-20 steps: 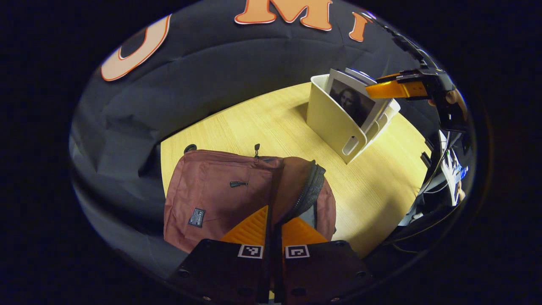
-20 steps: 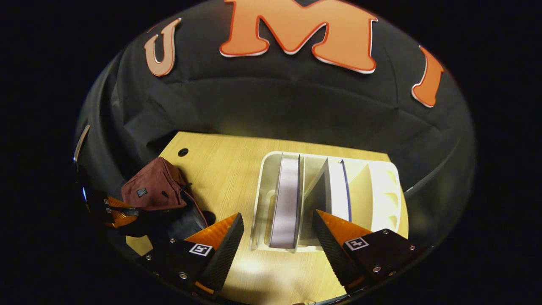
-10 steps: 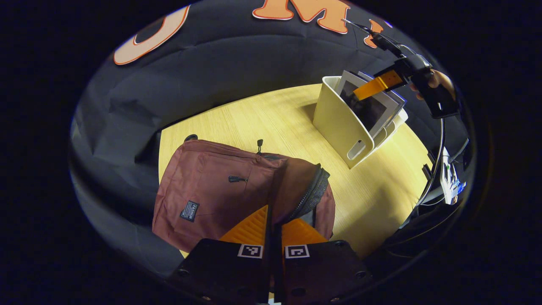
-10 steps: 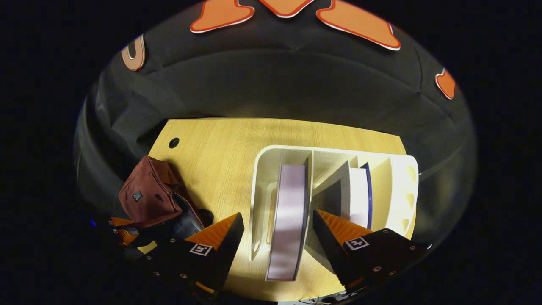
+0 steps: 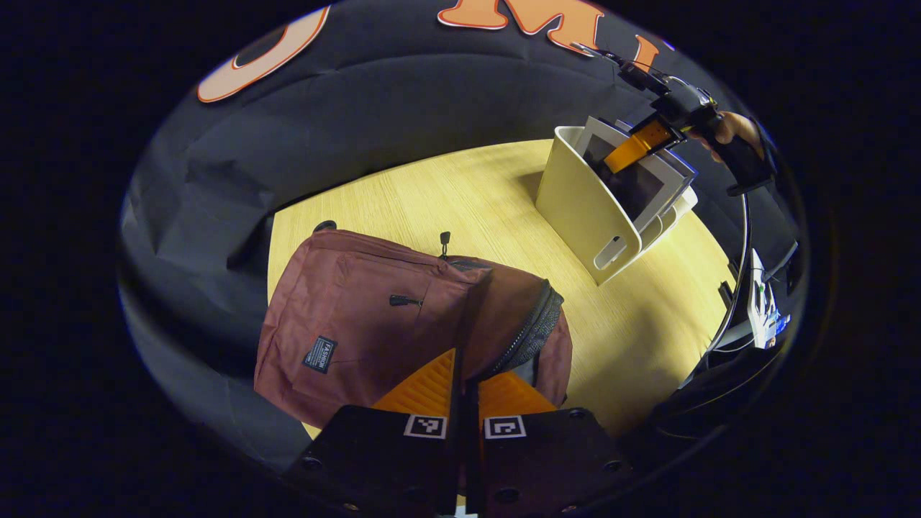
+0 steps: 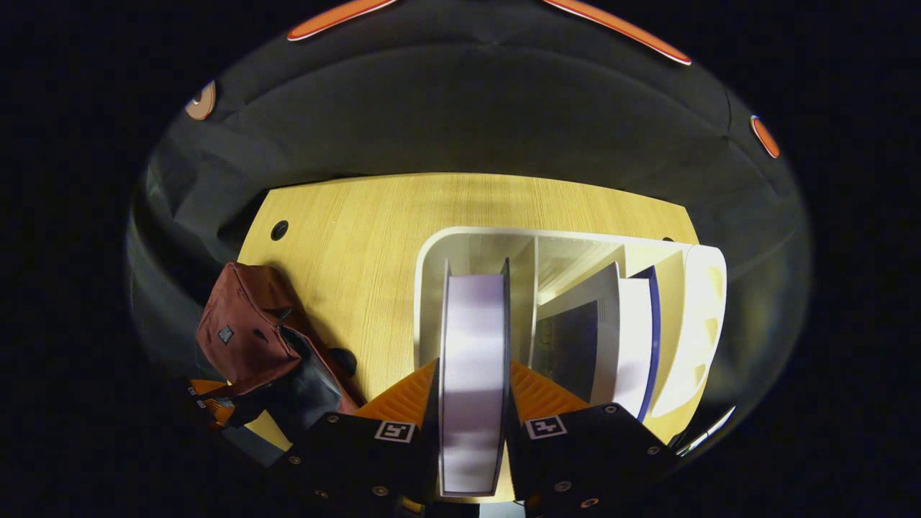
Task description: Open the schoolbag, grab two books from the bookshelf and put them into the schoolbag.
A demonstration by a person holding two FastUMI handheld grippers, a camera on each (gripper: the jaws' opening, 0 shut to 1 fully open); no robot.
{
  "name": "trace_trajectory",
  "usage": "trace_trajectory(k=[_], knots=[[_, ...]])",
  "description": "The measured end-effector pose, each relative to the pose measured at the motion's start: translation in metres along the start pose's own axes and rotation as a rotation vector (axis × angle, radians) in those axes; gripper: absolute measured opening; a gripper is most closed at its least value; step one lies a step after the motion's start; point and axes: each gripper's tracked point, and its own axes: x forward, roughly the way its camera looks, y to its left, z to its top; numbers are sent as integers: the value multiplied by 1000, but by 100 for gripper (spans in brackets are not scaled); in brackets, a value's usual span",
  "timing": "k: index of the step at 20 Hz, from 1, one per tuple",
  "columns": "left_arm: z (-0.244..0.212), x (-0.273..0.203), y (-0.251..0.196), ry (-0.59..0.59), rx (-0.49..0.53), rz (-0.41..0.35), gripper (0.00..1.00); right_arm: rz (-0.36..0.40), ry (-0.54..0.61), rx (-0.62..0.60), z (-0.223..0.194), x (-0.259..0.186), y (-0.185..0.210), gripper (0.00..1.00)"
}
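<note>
Right hand-held gripper (image 6: 471, 385) clamped on a book (image 6: 471, 360), one finger flat against each cover, down at 6 o'clock in the right gripper view. Book upright, fore-edge up, standing in the leftmost slot of the cream bookshelf (image 6: 432, 288). Second book (image 6: 633, 338) at 3 o'clock of the first, leaning in the next compartment over, dark cover tilted open. Bookshelf sitting on the wooden table (image 6: 374, 237).

Left hand-held gripper (image 5: 464, 392) pinched tight on the raised flap of the schoolbag (image 5: 360, 324), fingers pressed together on the fabric beside the zipper teeth, at 6 o'clock in the left gripper view. Maroon schoolbag lying on the table (image 5: 446, 194) near its left edge, flap lifted, mouth gaping. Bookshelf (image 5: 583, 194) well apart at 2 o'clock, with the right hand-held gripper (image 5: 633, 147) dipped in at the book (image 5: 640, 187) and a hand (image 5: 730, 129) behind on the handle. Schoolbag (image 6: 252, 324) again at 8 o'clock in the right gripper view, dark inside showing.
</note>
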Motion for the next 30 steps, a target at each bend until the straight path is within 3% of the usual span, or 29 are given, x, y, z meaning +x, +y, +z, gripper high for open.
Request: trace_trajectory(k=[1,2,3,15,16,17,18,25,30], knots=[[0,0,-1,2,-1,0,5,3,5,-1,-1,0,0,40],[-1,0,0,4,-2,0,5,8,6,-5,-1,0,0,48],[-1,0,0,4,1,0,5,8,2,-7,0,0,1,39],[-1,3,2,16,20,-7,5,18,-19,-42,-5,-16,4,36],[-1,3,2,16,24,-9,5,26,-33,-29,-5,-26,4,36],[0,2,1,17,27,-10,5,33,-46,-13,-5,-36,2,27],[0,2,0,18,30,-12,5,41,-62,1,-3,-48,-2,36],[1,-4,1,19,63,-15,5,74,-223,65,7,-154,-29,35],[5,-15,7,25,104,-4,5,136,-302,105,-1,-204,-30,35]])
